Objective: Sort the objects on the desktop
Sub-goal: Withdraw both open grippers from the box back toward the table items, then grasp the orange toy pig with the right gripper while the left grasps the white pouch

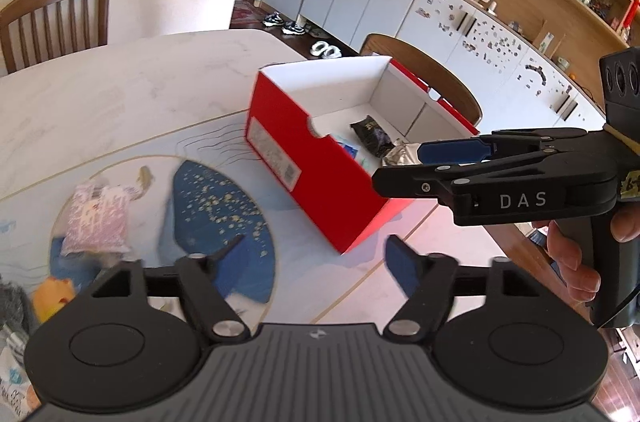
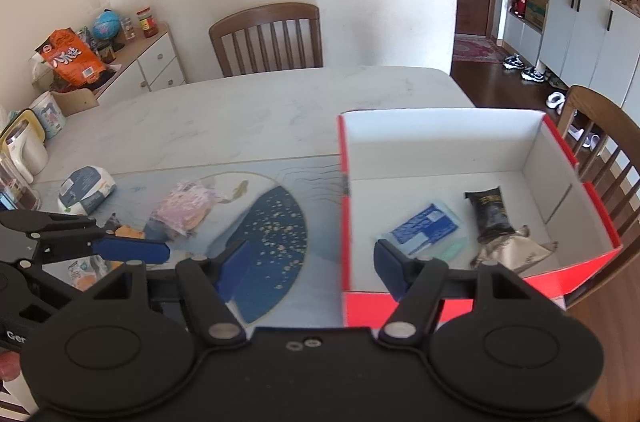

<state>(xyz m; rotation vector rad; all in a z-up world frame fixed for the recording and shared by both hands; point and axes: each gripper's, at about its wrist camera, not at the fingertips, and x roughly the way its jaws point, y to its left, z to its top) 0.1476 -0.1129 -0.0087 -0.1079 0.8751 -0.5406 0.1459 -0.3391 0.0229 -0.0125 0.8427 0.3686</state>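
A red shoebox [image 1: 320, 174] [image 2: 472, 298] with white inside stands open on the table. In it lie a black packet [image 2: 491, 214] [image 1: 372, 134], a blue packet [image 2: 426, 228] and a silver pouch [image 2: 516, 252]. A pink snack bag [image 1: 98, 218] [image 2: 188, 206] lies on the blue patterned mat [image 1: 224, 206] [image 2: 272, 234]. My left gripper [image 1: 316, 258] is open and empty above the mat, in front of the box. My right gripper [image 2: 310, 262] is open and empty over the box's near-left corner; it also shows in the left wrist view [image 1: 404, 162].
A white tissue pack [image 2: 86, 188] and several small items [image 1: 48, 298] lie at the mat's left end. Wooden chairs [image 2: 268, 38] [image 1: 436, 78] stand at the far side and behind the box. A kettle [image 2: 24, 146] stands left.
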